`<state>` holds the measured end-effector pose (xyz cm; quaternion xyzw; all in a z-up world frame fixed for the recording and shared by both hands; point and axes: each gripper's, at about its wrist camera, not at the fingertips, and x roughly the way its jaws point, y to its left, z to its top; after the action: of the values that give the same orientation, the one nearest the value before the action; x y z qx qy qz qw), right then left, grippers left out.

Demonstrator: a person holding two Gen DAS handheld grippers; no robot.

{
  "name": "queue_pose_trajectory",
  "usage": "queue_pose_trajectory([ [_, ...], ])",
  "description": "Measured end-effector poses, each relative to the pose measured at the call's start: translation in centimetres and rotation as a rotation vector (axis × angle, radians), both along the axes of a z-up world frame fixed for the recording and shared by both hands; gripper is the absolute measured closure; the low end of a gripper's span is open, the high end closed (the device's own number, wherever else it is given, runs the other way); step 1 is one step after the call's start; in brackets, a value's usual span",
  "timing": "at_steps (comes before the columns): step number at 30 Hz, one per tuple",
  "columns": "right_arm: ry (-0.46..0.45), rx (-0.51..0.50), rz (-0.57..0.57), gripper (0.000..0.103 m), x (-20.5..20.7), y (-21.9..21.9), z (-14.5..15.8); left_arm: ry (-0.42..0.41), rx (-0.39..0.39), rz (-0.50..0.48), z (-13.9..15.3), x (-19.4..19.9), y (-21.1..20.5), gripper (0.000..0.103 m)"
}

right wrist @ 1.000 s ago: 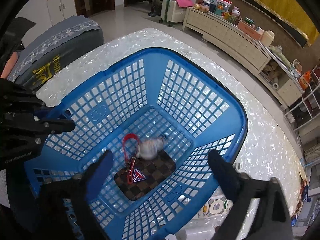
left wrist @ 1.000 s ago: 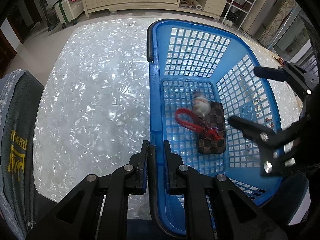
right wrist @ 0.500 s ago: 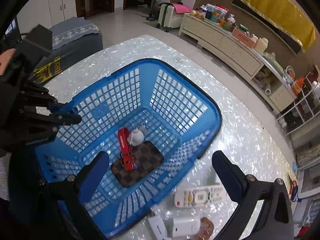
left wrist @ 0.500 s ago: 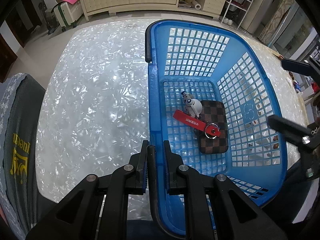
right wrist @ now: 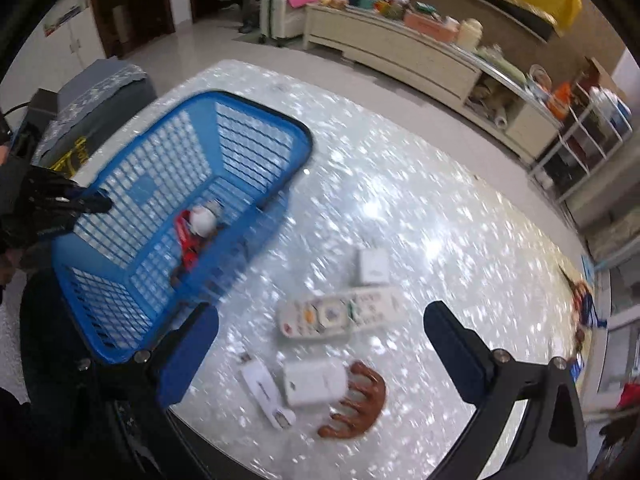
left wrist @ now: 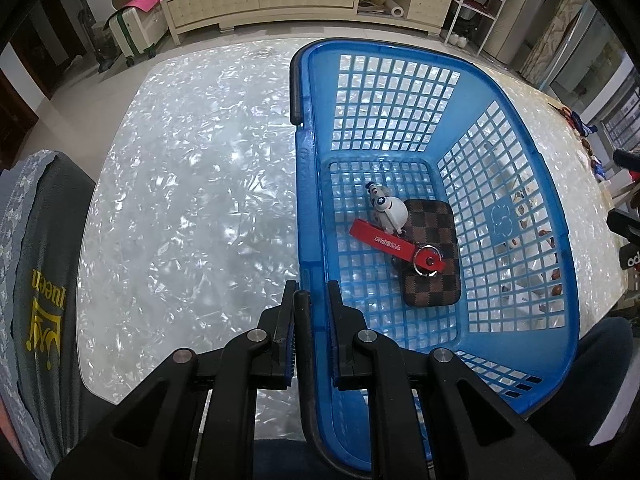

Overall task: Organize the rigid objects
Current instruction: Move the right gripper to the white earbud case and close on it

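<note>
A blue plastic basket (left wrist: 516, 152) stands on the pearly white table (left wrist: 192, 184). My left gripper (left wrist: 310, 292) is shut on the basket's left rim. In the basket lie a checkered brown wallet (left wrist: 434, 268) and a red strap keychain with a white figure (left wrist: 390, 216). My right gripper (right wrist: 320, 320) is open and empty, hovering above loose objects beside the basket (right wrist: 168, 184): a white remote (right wrist: 340, 314), a small white box (right wrist: 373, 266), a white charger (right wrist: 314, 382), a brown hair claw (right wrist: 358, 400) and a white stick-shaped device (right wrist: 266, 394).
A grey cushioned chair (left wrist: 36, 280) stands at the table's left edge. A long low cabinet (right wrist: 420, 64) runs along the far wall. Small items (right wrist: 582, 304) lie at the table's far right edge.
My right gripper has pulled out of the basket and swung right, over the loose objects on the table. The keychain has settled on the wallet. My left gripper has stayed on the rim.
</note>
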<state>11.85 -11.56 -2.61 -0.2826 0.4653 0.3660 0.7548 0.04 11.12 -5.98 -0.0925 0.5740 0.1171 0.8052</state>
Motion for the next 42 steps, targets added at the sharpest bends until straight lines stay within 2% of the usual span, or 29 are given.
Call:
queue_pose_trajectory([
  [5, 0.069, -0.027, -0.070, 0.000, 1.4, -2.5, -2.8, 0.002, 0.001, 0.000, 0.0, 0.0, 0.1, 0.089],
  [10, 0.108, -0.067, -0.090, 0.000, 1.7, -3.6, -5.7, 0.001, 0.000, 0.001, 0.0, 0.0, 0.1, 0.089],
  [33, 0.186, -0.112, -0.010, 0.000, -0.4, -3.4, -12.3, -0.008, -0.015, 0.001, -0.1, -0.1, 0.2, 0.089],
  [35, 0.191, -0.133, -0.012, 0.004, -0.2, -3.2, -13.1, -0.009, -0.018, 0.001, -0.1, -0.1, 0.1, 0.089],
  [36, 0.192, -0.139, -0.014, 0.013, -0.2, -3.0, -13.5, -0.008, -0.018, 0.001, -0.1, -0.2, 0.2, 0.089],
  [37, 0.198, -0.146, -0.016, 0.027, -0.1, -2.9, -13.8, -0.008, -0.016, 0.000, -0.1, -0.2, 0.2, 0.089],
  [39, 0.219, -0.149, -0.014, 0.040, 0.1, -2.8, -14.6, -0.007, -0.015, -0.001, -0.2, -0.2, 0.2, 0.089],
  [42, 0.219, -0.160, -0.008, 0.039, 0.2, -2.5, -15.2, -0.007, -0.014, -0.002, -0.2, -0.2, 0.1, 0.089],
])
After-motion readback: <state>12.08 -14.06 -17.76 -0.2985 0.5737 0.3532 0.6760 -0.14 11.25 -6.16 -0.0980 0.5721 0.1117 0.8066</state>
